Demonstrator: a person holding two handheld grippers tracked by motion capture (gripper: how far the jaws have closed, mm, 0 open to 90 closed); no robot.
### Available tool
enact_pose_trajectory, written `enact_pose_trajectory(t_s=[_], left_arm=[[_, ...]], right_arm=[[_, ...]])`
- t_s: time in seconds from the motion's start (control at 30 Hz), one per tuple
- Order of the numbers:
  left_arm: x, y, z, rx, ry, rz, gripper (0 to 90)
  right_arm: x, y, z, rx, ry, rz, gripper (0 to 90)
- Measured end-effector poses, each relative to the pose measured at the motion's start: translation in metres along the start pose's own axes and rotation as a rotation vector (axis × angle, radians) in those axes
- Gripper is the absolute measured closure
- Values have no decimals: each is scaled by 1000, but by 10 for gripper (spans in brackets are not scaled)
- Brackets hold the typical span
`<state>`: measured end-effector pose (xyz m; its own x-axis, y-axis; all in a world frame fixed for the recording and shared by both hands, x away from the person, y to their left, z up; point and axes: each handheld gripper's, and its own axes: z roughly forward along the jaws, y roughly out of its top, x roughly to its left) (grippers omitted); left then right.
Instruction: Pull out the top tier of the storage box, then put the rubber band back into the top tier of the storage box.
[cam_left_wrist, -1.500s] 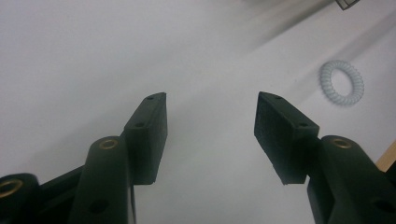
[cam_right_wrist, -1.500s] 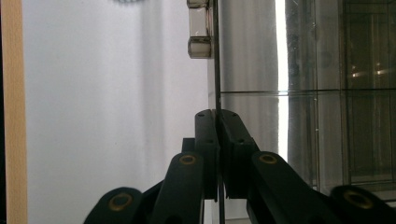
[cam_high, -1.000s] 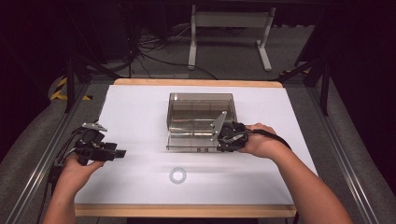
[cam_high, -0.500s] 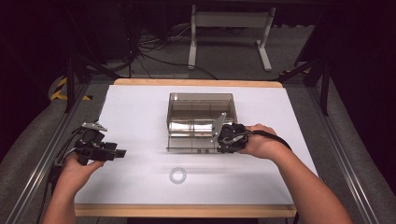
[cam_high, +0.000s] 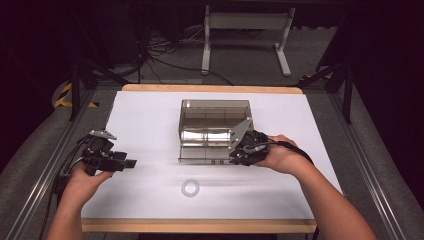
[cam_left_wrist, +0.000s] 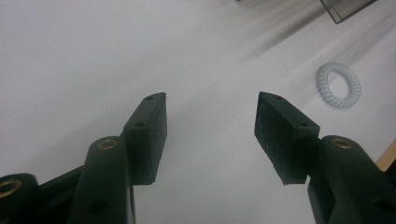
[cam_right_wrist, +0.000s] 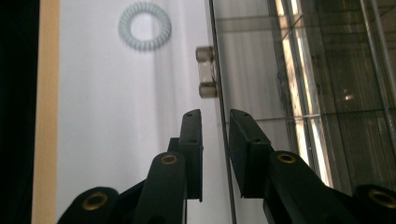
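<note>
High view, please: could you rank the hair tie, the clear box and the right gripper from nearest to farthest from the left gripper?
From the left gripper:
1. Hair tie, right of it, toward the table's near edge.
2. Clear box, farther right, at mid-table.
3. Right gripper, at the box's front right corner.

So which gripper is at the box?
The right gripper: its jaws straddle the clear box's front panel. The left gripper hovers open over bare table.

A clear smoky plastic box (cam_high: 215, 127) sits mid-table, its hinged lid (cam_right_wrist: 224, 135) folded down flat toward the near side. A pale spiral hair tie (cam_high: 190, 188) lies flat nearer the front edge, apart from it.
</note>
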<state>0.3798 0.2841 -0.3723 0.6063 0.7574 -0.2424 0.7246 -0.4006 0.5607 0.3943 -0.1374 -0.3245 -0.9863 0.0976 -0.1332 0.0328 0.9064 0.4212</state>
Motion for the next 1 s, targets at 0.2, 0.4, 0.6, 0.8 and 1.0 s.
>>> enact_pose_trajectory(t_s=[0.2,0.4,0.6,0.8,1.0], left_arm=[[-1,2,2,4,-5,7,446],[0,3,2,0,-7,9,448],[0,3,2,-4,-8,5,448],[0,3,0,-2,-8,6,449],[0,3,1,-1,-7,6,448]], right_arm=[[7,2,-4,-56,-18,18,752],[11,5,-3,-99,-15,48,730],[17,11,4,-132,-14,58,722],[23,17,11,-156,-14,69,717],[28,24,19,-175,-11,87,711]])
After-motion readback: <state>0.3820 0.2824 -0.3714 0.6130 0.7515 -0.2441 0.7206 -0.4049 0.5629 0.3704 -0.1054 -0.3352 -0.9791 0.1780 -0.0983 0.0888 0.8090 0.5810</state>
